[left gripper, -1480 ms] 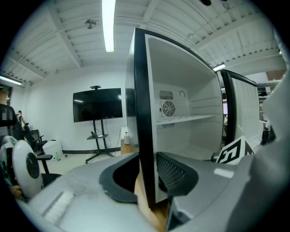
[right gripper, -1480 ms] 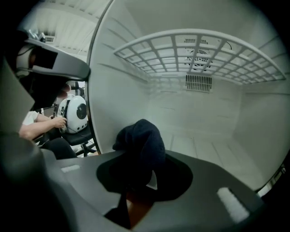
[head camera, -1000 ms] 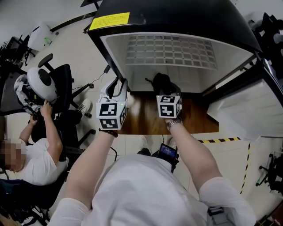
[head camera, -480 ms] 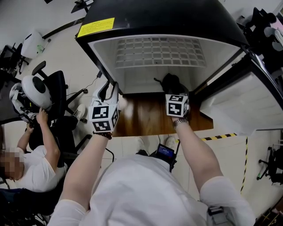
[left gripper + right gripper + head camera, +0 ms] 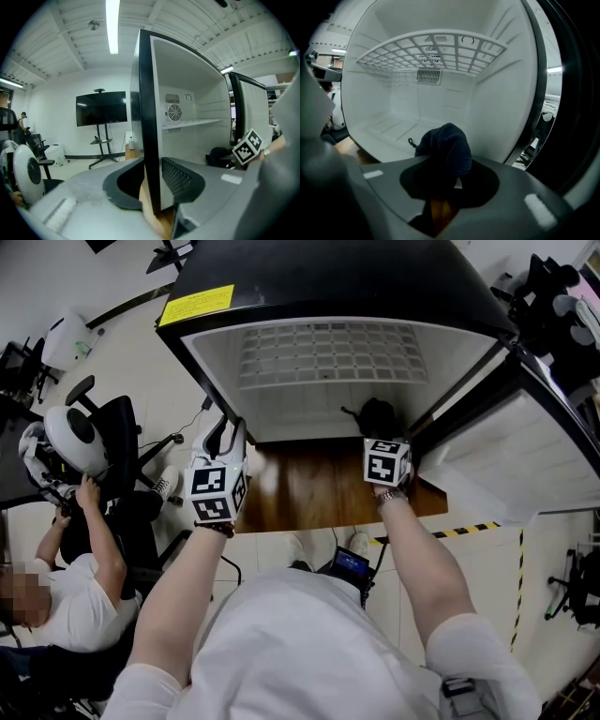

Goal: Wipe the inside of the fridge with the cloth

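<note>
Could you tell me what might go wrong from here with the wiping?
The right tool grips the dark cloth by a bunch; it might slip out when dragged along the fridge floor. It works close to the right wall, so the tool could knock it. The left tool holds the fridge's front edge; a hard tug there might shift it.

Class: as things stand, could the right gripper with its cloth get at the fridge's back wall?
Probably yes: the door is open, the right gripper holds the cloth at the opening, and nothing stands between it and the back wall under the wire shelf.
</note>
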{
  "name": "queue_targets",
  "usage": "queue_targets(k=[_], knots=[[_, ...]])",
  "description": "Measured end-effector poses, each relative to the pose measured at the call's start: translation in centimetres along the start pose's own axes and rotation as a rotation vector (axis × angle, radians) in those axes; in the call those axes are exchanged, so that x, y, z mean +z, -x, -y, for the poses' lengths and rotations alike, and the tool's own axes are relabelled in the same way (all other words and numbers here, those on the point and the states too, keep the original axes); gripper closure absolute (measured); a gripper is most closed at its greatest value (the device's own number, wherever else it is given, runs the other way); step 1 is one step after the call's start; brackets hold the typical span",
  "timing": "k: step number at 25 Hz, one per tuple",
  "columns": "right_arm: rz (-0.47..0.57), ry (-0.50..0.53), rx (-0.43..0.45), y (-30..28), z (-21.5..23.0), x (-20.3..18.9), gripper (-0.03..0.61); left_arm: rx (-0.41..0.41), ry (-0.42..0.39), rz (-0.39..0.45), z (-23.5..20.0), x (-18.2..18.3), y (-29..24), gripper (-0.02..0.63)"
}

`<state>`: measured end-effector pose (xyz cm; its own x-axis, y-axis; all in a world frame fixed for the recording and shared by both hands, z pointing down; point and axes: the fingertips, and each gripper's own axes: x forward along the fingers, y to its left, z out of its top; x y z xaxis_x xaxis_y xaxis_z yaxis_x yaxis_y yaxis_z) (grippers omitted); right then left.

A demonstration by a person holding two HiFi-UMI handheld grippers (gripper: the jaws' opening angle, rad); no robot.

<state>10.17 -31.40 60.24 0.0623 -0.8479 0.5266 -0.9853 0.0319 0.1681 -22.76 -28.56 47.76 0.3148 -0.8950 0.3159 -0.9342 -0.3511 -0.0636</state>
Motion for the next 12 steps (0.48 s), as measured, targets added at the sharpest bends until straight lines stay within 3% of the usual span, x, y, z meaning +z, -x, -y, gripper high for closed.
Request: queue_targets(k=[8,12], knots=[[0.036,-0.02,0.016,0.7,0.1,1.1,0.482,-0.006,0.022,0.0,0.2,0.1,0.3,0.505],[0.074,-0.017,0.04,1.7,-0.3,2.3,0.482,-0.055,0.024,-0.014,1.3,-0.8,1.1,0.509]])
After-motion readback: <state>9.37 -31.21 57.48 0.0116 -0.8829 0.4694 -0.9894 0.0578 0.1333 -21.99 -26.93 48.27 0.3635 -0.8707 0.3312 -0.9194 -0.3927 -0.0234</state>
